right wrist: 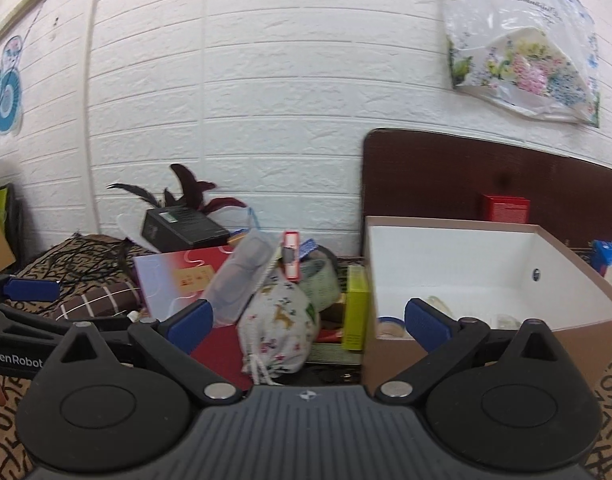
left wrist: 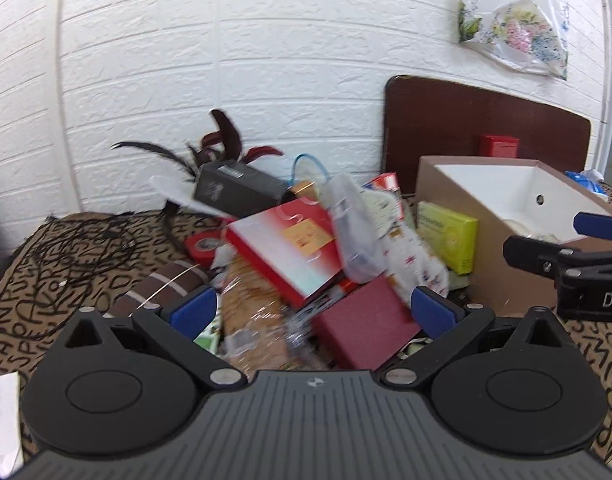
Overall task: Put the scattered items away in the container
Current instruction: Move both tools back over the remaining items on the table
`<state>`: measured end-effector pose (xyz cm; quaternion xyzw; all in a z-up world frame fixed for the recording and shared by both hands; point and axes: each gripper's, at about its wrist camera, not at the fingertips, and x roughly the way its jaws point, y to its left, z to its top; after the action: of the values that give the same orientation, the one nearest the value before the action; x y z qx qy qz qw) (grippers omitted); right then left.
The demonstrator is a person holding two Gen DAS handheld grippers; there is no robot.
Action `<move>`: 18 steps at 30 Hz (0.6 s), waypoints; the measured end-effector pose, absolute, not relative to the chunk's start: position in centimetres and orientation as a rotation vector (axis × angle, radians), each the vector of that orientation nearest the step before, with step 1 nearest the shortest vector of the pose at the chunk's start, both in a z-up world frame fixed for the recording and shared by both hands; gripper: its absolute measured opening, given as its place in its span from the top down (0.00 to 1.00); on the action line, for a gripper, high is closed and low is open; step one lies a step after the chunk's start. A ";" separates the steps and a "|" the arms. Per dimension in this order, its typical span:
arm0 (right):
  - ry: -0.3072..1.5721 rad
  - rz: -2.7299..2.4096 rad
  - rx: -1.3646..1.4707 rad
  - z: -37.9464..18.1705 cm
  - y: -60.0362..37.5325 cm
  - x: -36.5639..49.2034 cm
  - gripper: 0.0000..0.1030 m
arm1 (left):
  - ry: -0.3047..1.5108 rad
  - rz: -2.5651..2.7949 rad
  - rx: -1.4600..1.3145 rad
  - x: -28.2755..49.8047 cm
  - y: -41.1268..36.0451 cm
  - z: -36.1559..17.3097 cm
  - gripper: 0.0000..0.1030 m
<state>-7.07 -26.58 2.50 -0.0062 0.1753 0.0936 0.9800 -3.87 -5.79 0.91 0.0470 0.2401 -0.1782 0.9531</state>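
While both tools hang above the clutter with nothing between their blue pads, the left gripper (left wrist: 314, 308) is spread wide over a maroon box (left wrist: 366, 326) and a crinkly bread packet (left wrist: 253, 312), and the right gripper (right wrist: 308, 320) is equally spread, straddling the near corner of the cardboard container (right wrist: 486, 344) and a printed drawstring pouch (right wrist: 279, 320). A good pick, I judge, would take a loose top piece first: the pouch, or the clear plastic case (left wrist: 352, 232) lying across the red-and-silver gift box (left wrist: 283, 246), so the pile does not slide. Close on a firm edge and lift straight before swinging right. Beyond these, a yellow-green carton (left wrist: 450, 236) leans against the container's wall. Farther back sit a black box (left wrist: 235, 190) and dark feathers (left wrist: 225, 136) by the white wall. The container already holds a few small things.
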 end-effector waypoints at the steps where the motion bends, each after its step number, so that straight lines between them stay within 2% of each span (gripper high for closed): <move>1: 0.356 0.197 -0.015 2.4 -26.2 -7.1 0.00 | 0.494 -0.356 0.096 -3.9 -5.2 0.7 0.00; 9: 0.388 0.229 -0.040 1.4 -23.9 -7.4 0.00 | 0.539 -0.318 0.078 -3.9 -1.5 -0.5 0.00; 18: 0.433 0.251 -0.067 0.2 -22.7 -7.9 0.00 | 0.588 -0.336 0.107 -4.0 -1.0 -2.2 0.00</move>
<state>-7.94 -22.73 0.19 -0.0332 0.2144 0.1242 0.9682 -3.95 -0.95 -2.16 0.0523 0.2881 -0.1647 0.9419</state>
